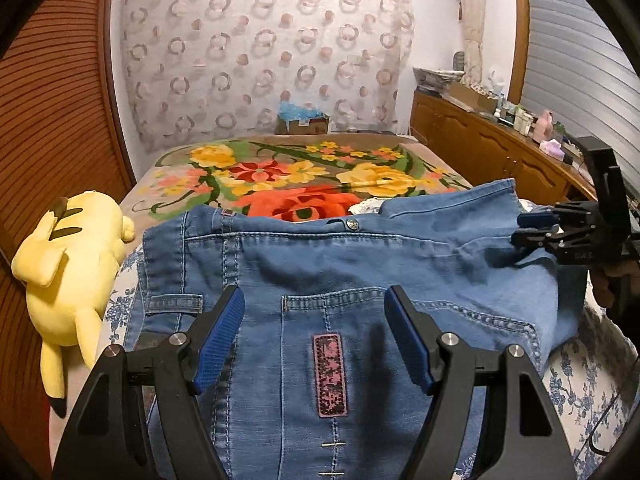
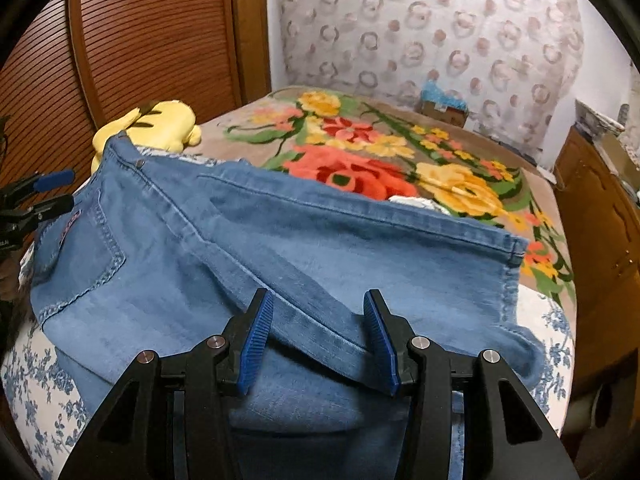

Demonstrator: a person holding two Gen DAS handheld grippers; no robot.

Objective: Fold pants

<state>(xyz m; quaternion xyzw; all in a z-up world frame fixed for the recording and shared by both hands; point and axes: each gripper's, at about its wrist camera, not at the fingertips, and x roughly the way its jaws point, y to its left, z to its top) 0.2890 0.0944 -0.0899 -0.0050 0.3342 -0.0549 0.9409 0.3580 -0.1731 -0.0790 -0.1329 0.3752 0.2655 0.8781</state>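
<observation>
- Your left gripper [image 1: 314, 336] hovers over the seat of the blue denim pants [image 1: 360, 264], its blue-padded jaws spread wide with nothing between them; the pink patch on the back pocket [image 1: 330, 374] sits in the gap at 6 o'clock of the left wrist view.
- Your right gripper [image 2: 318, 340] has its jaws partly apart over a raised fold of the leg; the pads do not press the cloth.
- The pants lie folded across the near end of the bed, on the white sheet with blue flowers [image 2: 36, 392], waistband toward 10 o'clock and leg hem [image 2: 514, 256] toward 3 o'clock in the right wrist view.
- The flowered orange-and-yellow blanket [image 1: 304, 184] covers the bed beyond, at 12 o'clock.
- A yellow plush toy [image 1: 68, 264] lies just beside the waistband at 9 o'clock in the left wrist view.
</observation>
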